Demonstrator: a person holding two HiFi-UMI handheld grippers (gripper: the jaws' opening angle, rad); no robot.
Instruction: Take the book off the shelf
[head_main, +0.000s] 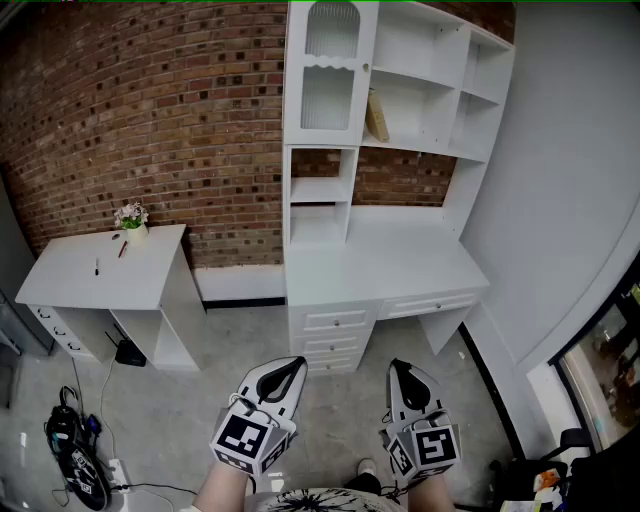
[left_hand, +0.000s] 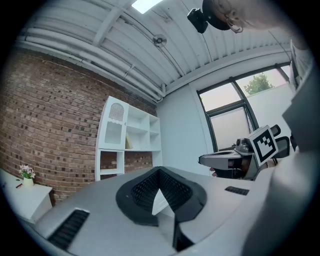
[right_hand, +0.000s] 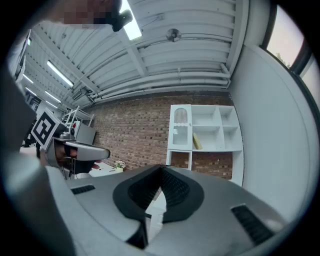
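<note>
**Book is high up and far ahead**

The left tongs (head_main: 285, 372) and the right tongs (head_main: 405, 378) are both closed and hold nothing. Past the desk (head_main: 400, 262), the book (head_main: 377, 115) stands almost upright. It leans at the left end of its shelf (head_main: 425, 148), well apart from both. I think the right tongs are nearer.

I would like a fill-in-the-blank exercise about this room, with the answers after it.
1. The book leans inside the shelf unit, whose colour is ____.
2. The wall behind it is built of ____.
3. Both the left gripper and the right gripper are ____ and empty.
Answers: white; brick; shut.
</note>
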